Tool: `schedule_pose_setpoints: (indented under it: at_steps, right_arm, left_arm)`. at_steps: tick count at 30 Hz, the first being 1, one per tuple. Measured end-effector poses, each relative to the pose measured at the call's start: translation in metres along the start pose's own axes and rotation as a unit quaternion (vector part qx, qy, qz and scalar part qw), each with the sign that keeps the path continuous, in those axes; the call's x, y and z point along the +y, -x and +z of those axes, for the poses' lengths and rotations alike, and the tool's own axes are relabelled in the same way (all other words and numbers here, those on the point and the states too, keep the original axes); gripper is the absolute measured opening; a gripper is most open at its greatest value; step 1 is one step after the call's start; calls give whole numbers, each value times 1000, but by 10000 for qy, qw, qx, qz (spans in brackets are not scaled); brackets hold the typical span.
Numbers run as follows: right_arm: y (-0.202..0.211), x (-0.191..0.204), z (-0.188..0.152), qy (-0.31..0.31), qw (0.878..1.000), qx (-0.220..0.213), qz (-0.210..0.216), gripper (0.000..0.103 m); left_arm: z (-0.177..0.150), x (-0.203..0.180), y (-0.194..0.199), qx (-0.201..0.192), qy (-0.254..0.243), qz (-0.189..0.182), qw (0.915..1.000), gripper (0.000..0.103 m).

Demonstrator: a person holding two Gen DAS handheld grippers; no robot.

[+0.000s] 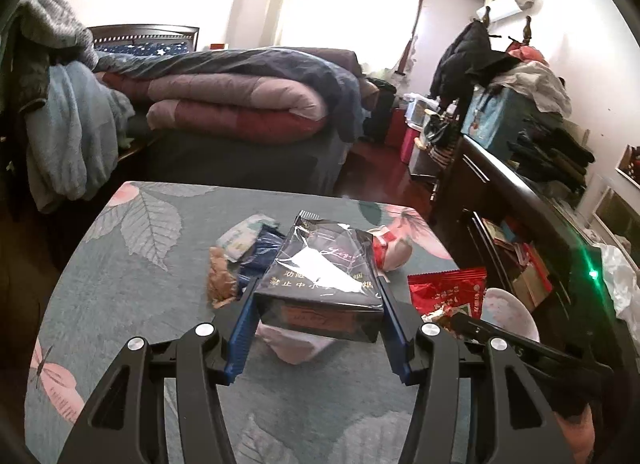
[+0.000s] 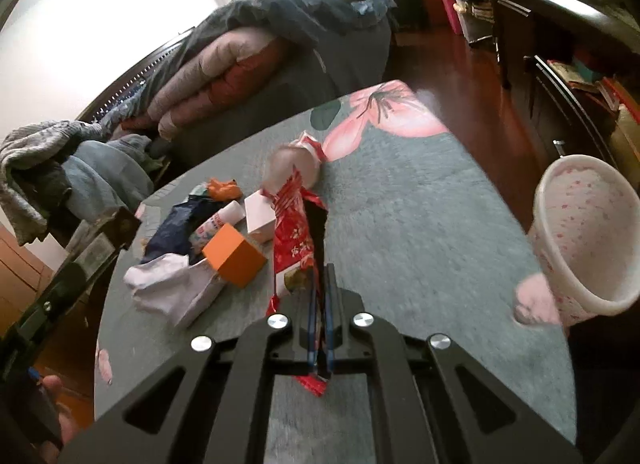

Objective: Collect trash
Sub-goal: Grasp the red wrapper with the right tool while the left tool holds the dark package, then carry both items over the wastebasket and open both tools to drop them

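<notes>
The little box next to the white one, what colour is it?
Orange. The box shows best in the right wrist view.

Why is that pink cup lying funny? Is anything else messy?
The pink cup is tipped on its side at the table's edge. Crumpled wrappers and small boxes, like the orange box, lie scattered across the table.

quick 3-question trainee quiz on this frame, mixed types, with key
1. True or false: the left gripper holds a dark cellophane-wrapped box between its jaws.
2. What is the right gripper shut on? A) orange box B) red wrapper C) white tissue
3. Fill in: the pink-patterned bin sits at the table's ____ edge in the right wrist view.

Key
1. True
2. B, the red wrapper
3. Right
</notes>
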State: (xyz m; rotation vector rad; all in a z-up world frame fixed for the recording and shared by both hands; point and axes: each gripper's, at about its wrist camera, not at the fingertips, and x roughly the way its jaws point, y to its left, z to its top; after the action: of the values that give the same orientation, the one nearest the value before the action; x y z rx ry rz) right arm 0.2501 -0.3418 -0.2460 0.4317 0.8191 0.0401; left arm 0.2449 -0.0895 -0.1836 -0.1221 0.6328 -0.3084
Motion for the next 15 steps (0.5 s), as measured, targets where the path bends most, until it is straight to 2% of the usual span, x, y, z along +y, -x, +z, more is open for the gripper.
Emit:
schedule_pose_setpoints:
  at_steps: [9,15]
  right_arm:
    - [69,-39,-15,-273,9987,-425,55,5]
    - [114,-86,-16,-567,9932,-944,-372,5]
  left_arm:
    - [-1,-61,6,-25,-420,-500,9979,55]
    - [1,-121,-5,4,-925,-940,9913,55]
